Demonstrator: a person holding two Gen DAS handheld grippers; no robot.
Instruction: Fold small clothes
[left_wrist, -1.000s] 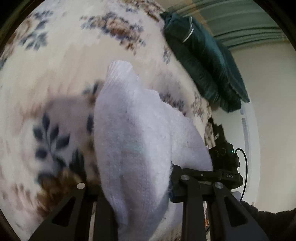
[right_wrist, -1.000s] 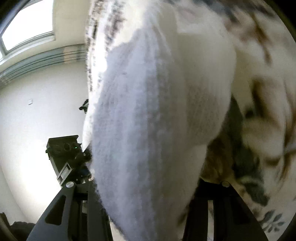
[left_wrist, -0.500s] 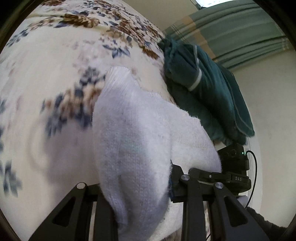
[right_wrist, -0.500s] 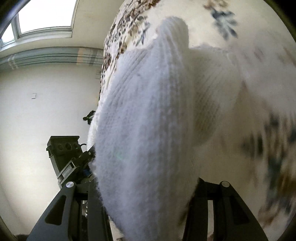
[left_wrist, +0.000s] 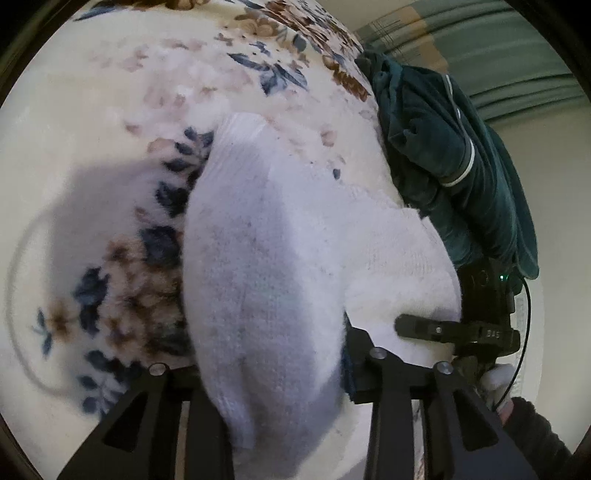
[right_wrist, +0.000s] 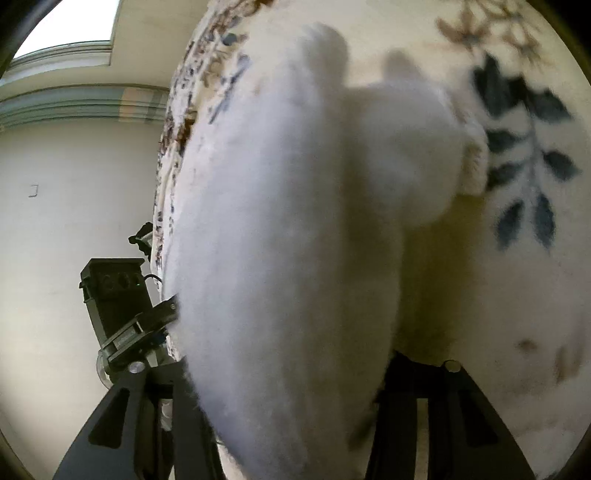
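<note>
Floral fleece blanket across the whole bed, the landmark for everything else. At its far edge, a heap of dark green clothing. Over its middle, a white knitted garment, small, bunched and draped between both tools. Left gripper and right gripper each with knit filling the gap between the fingers; jaws just been opening on both, the cloth between them, so whether the pads still press cannot be told. Other tool visible beside the garment in each view. Likely step: laying the piece onto the blanket. Best done by lowering both ends together, level, drawing the knit flat before letting go fully.
</note>
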